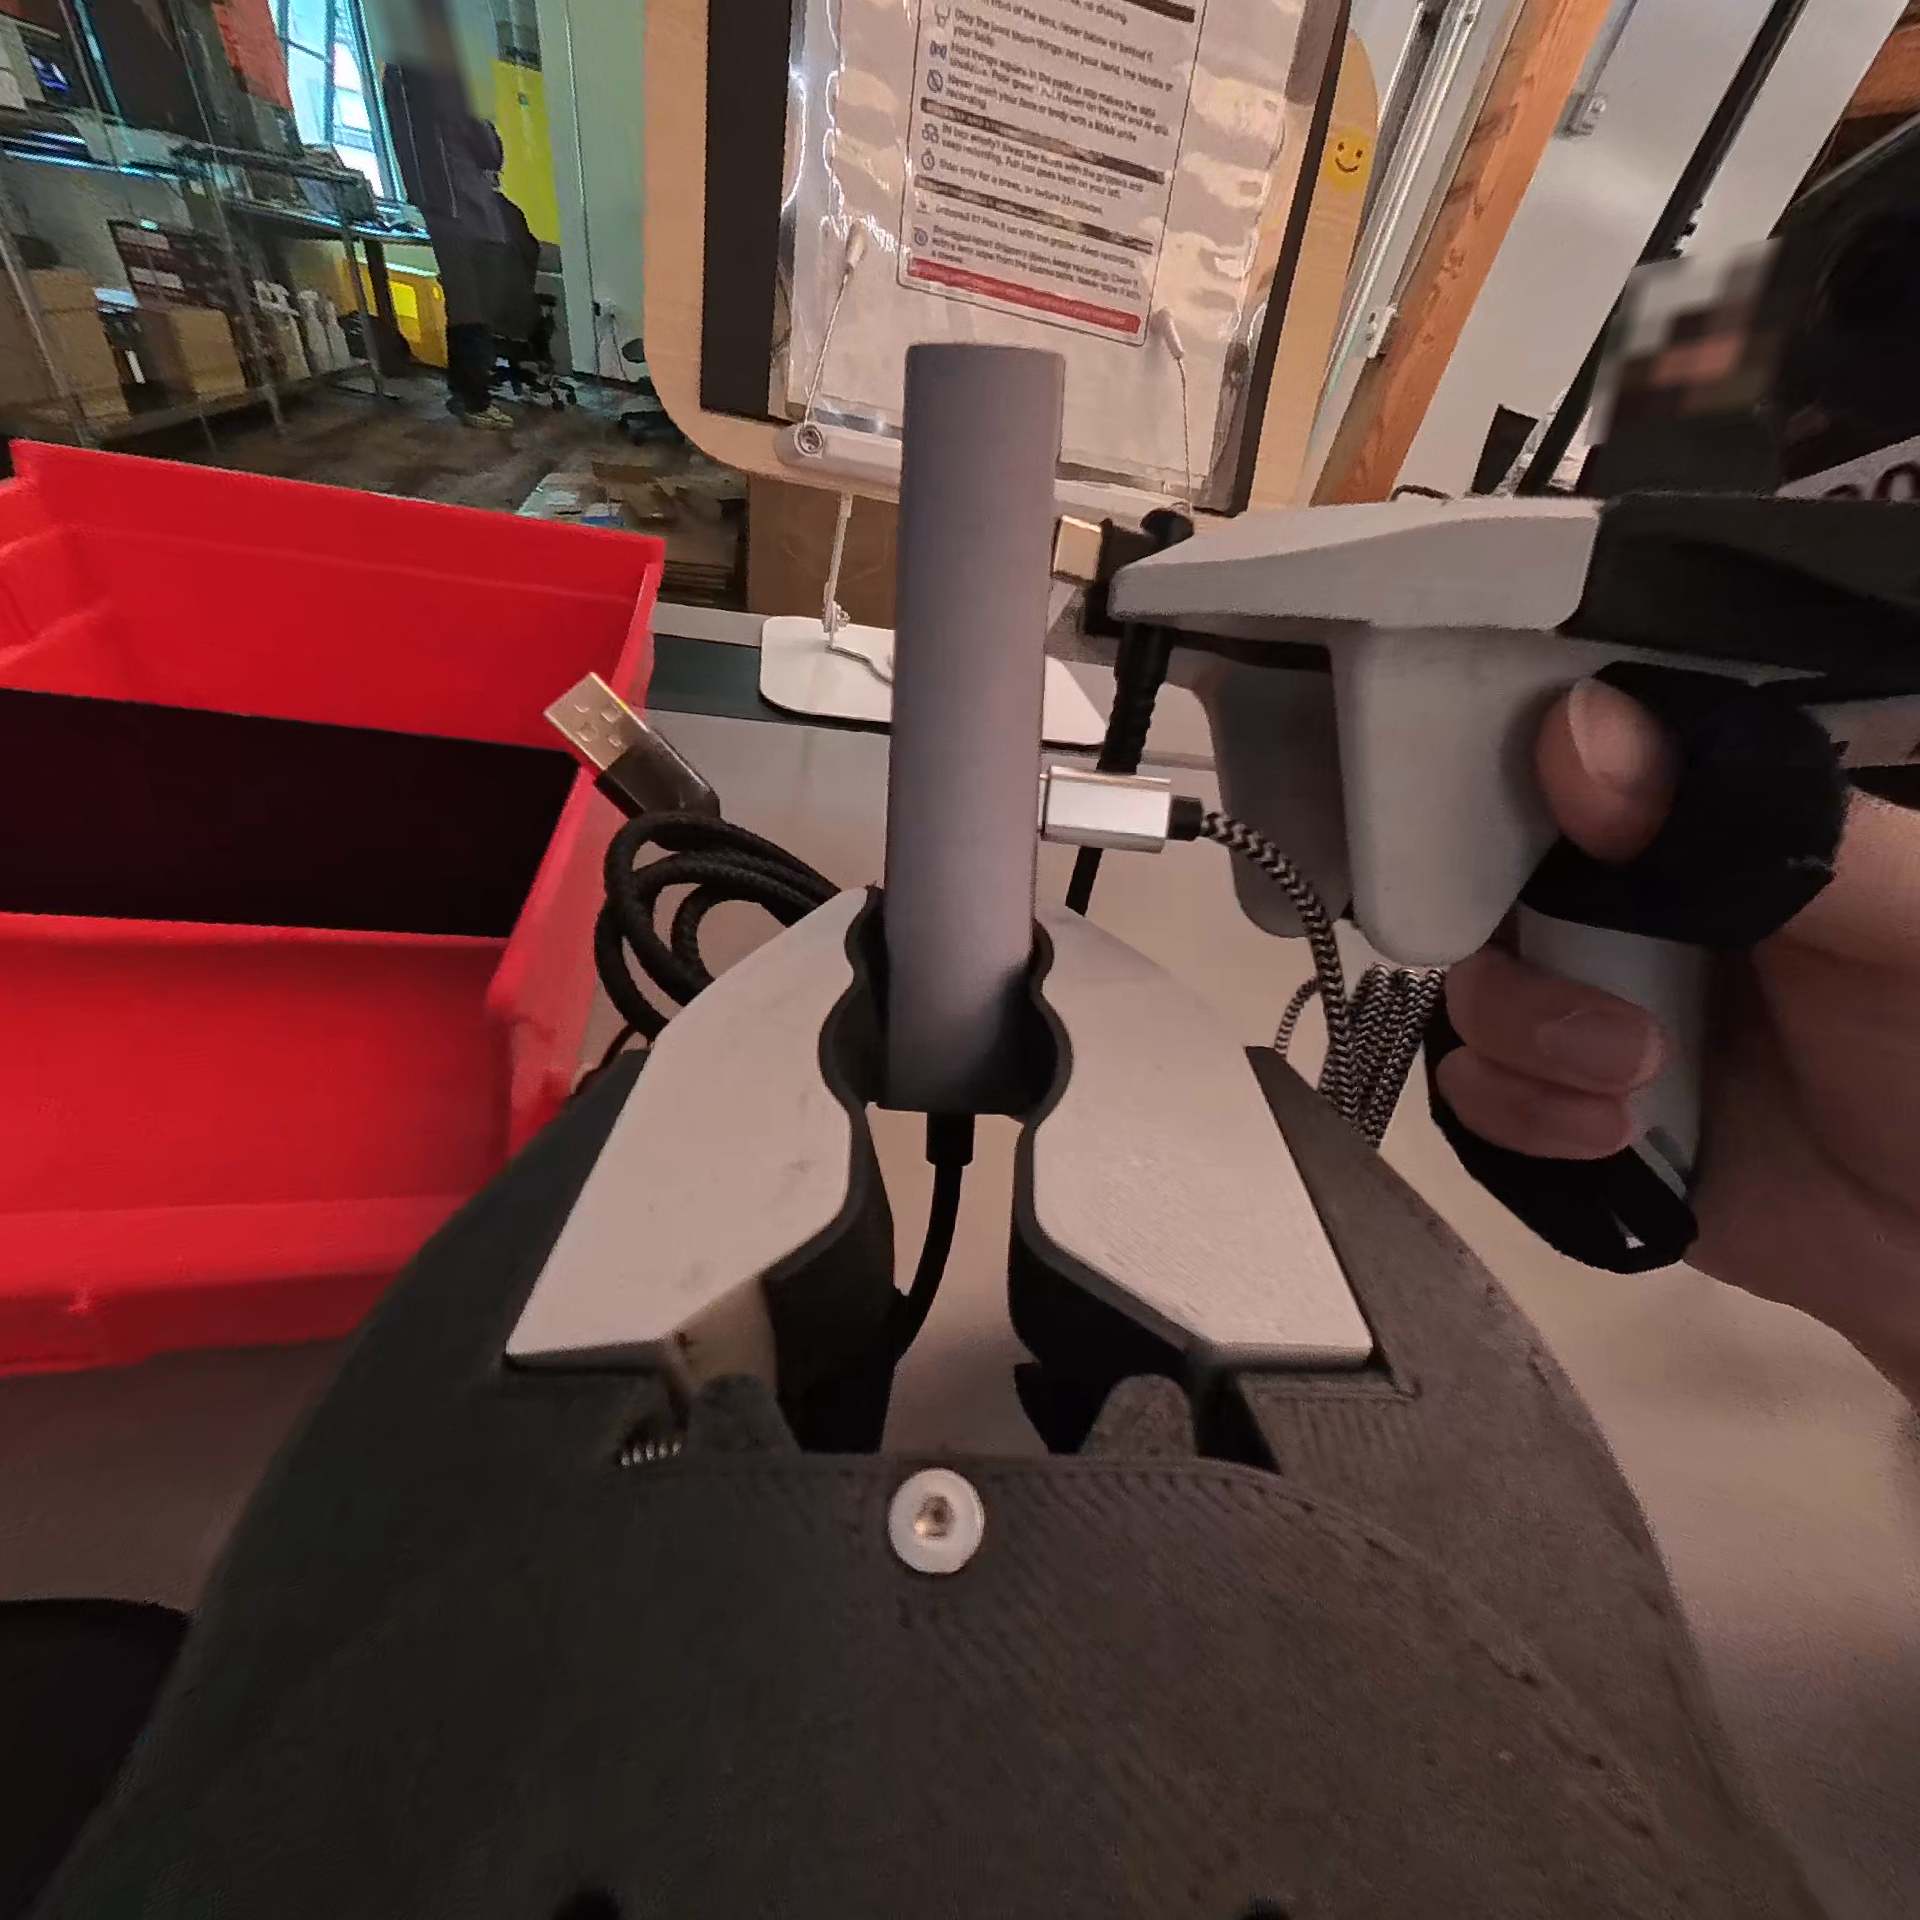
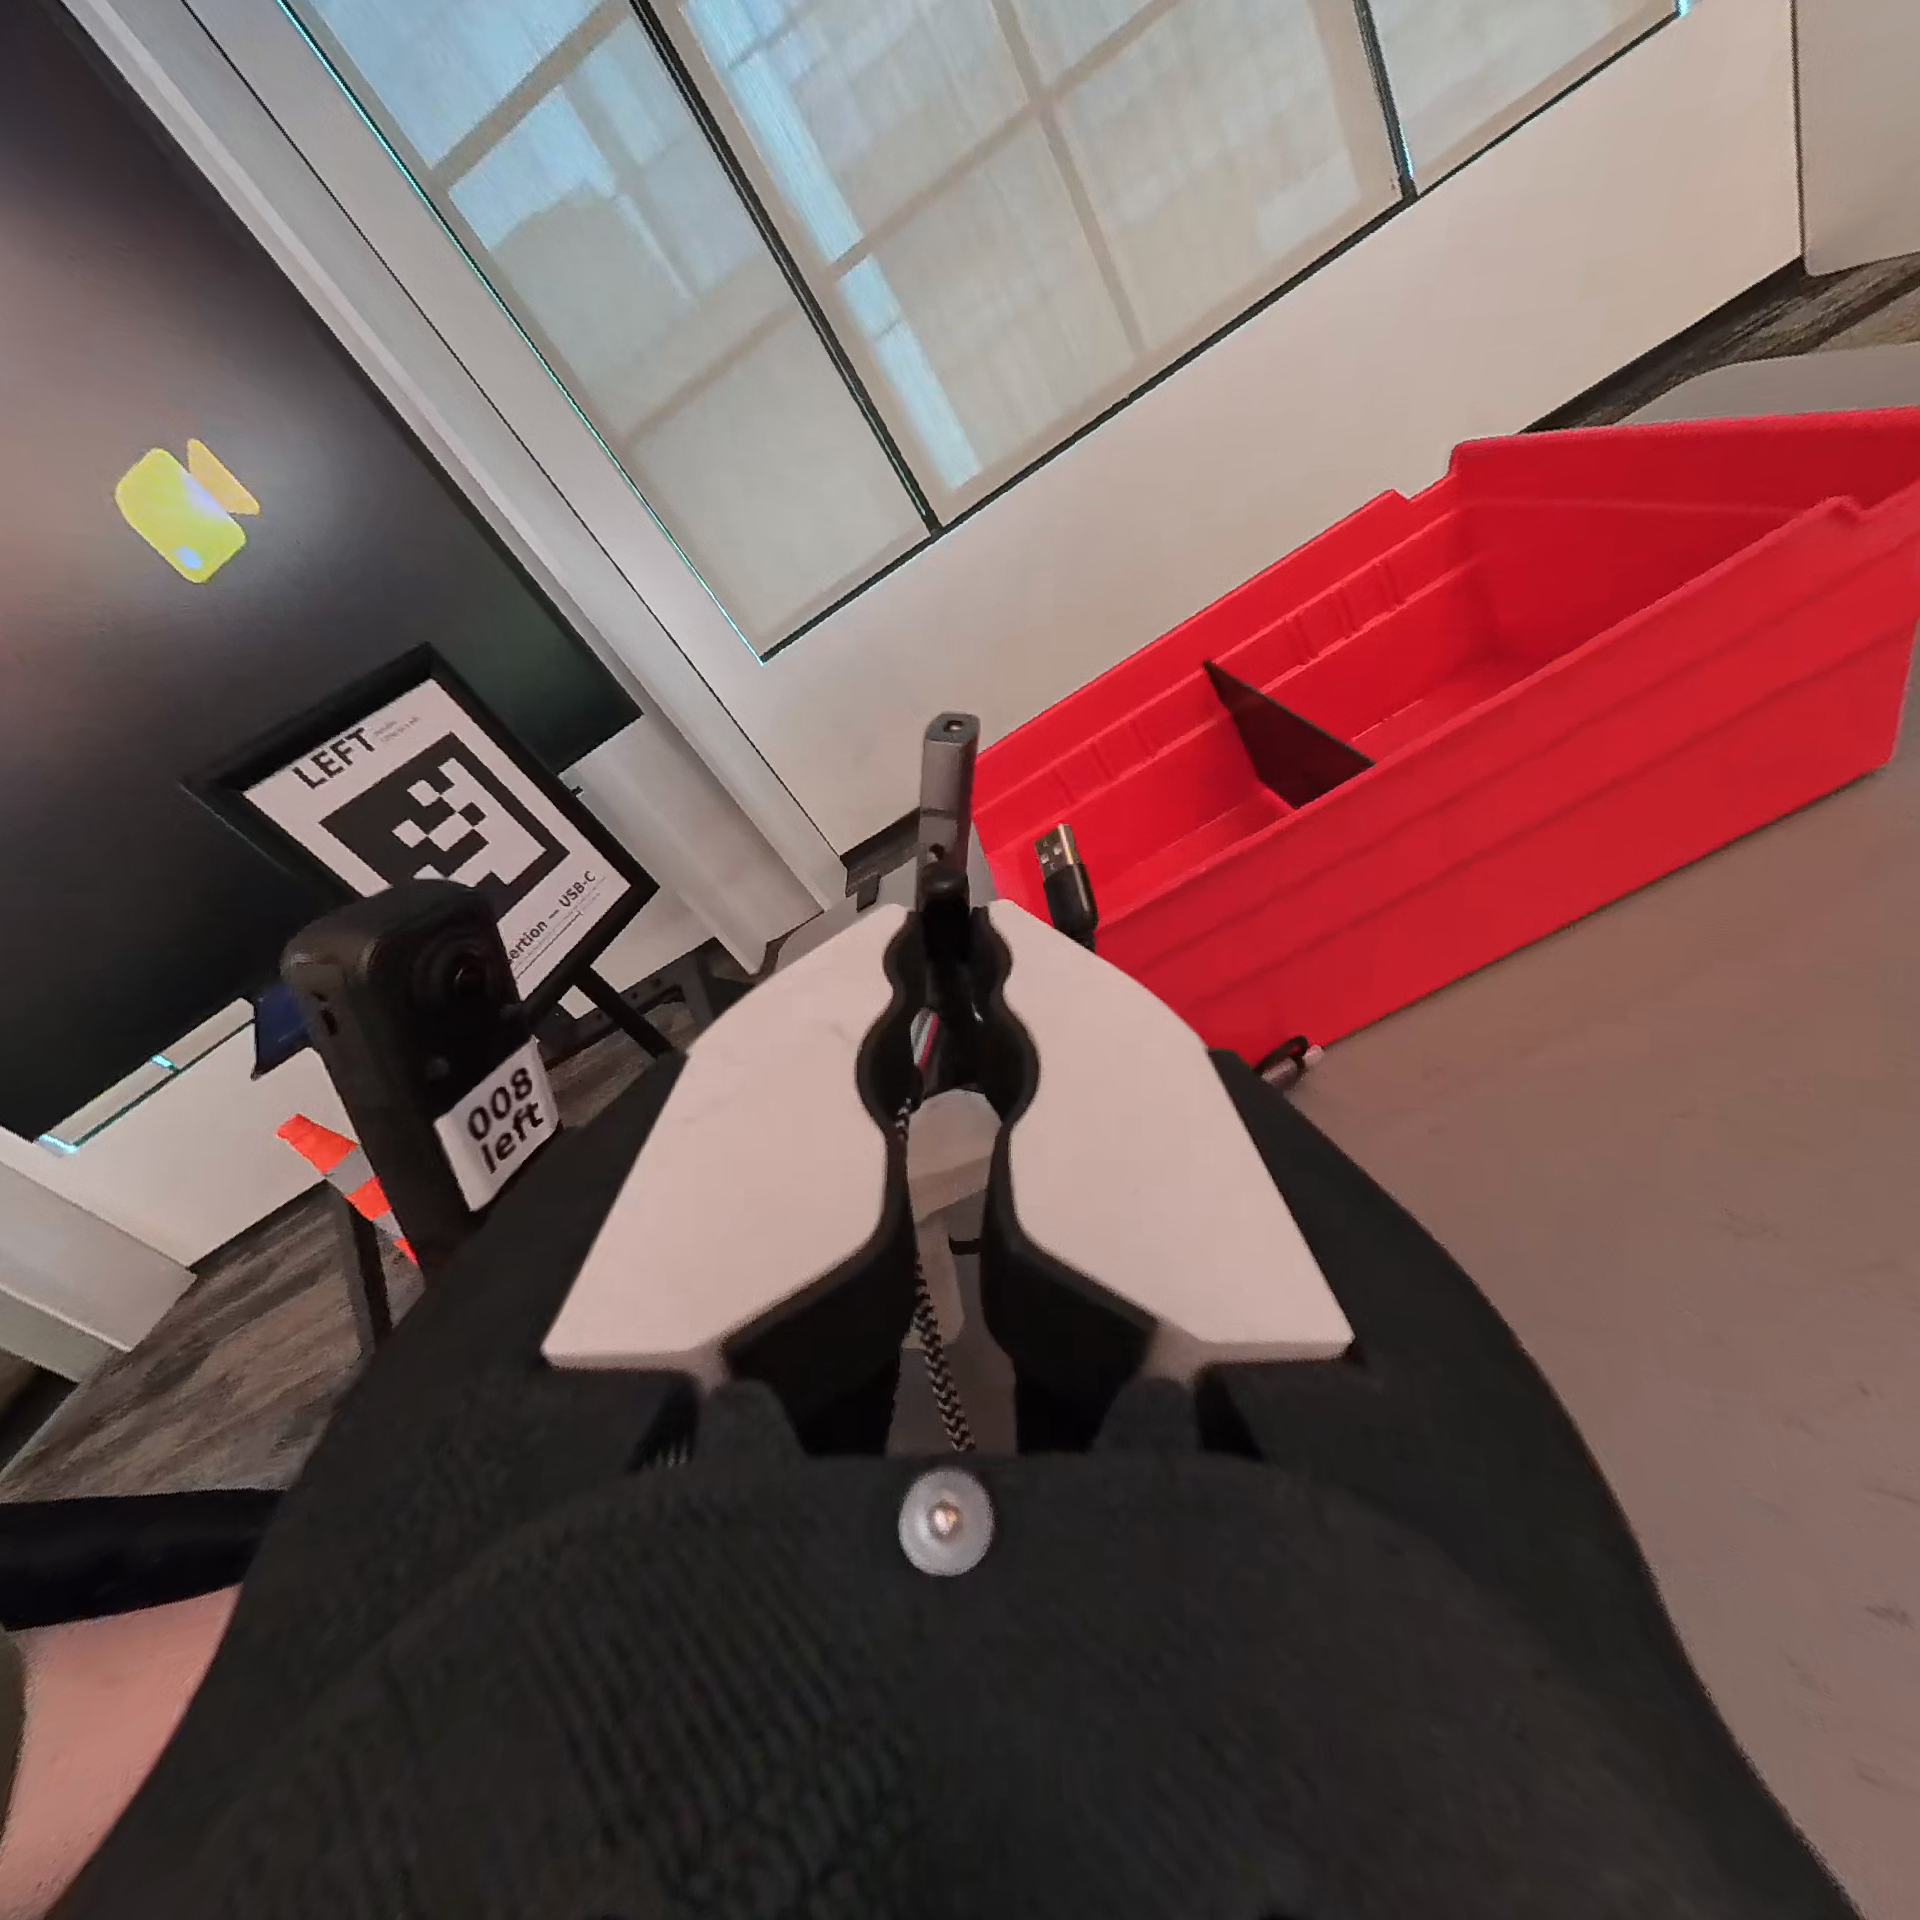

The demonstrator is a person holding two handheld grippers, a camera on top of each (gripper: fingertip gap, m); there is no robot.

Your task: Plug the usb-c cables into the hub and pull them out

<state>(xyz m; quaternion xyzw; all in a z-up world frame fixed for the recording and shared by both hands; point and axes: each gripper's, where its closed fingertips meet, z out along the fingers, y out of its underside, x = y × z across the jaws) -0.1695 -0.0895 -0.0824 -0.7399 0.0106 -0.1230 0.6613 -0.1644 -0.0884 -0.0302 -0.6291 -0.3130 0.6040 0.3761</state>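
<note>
Right claw (image 2: 948,940) clamps black plug (image 2: 943,914) beside upright grey hub (image 2: 948,774)

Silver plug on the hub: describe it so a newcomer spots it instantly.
Find the red bin, then the grey hub standing upright in the left tool beside it. The silver plug sticks out of the hub's right side, trailing a black-and-white braided cable; the other cables nearby are plain black.

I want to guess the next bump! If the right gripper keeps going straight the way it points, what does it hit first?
Probably the grey hub. The right gripper, shut on a black plug, points right at the hub's side. How much gap is left is hard to tell.
</note>
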